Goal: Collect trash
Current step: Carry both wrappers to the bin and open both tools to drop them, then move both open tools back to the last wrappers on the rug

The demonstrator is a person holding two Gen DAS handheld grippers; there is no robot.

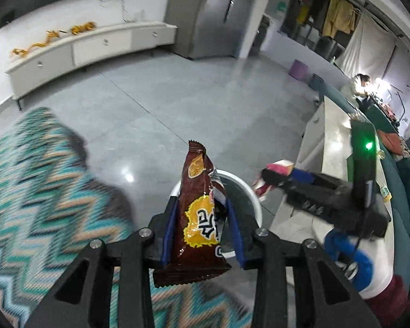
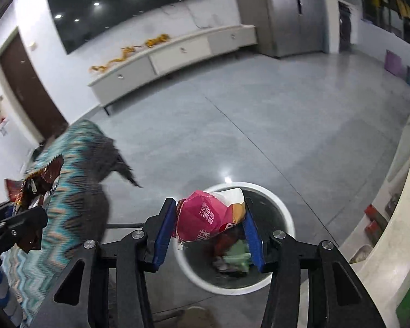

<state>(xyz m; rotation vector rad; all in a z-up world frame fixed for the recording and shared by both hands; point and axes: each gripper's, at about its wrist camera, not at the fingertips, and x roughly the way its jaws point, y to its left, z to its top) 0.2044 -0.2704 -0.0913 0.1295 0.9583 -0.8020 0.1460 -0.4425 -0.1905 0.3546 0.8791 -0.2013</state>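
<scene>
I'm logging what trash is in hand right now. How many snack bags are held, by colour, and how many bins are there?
Brown crinkled foil snack bag, in the left gripper: 1
Pink plastic snack bag, in the right gripper: 1
White round trash bin: 1
Total: 3

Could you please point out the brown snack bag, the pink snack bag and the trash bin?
brown snack bag (image 1: 199,218), left wrist view, yellow logo.
pink snack bag (image 2: 202,218), right wrist view, pink front.
trash bin (image 2: 283,210), right wrist view, white rim.
</scene>
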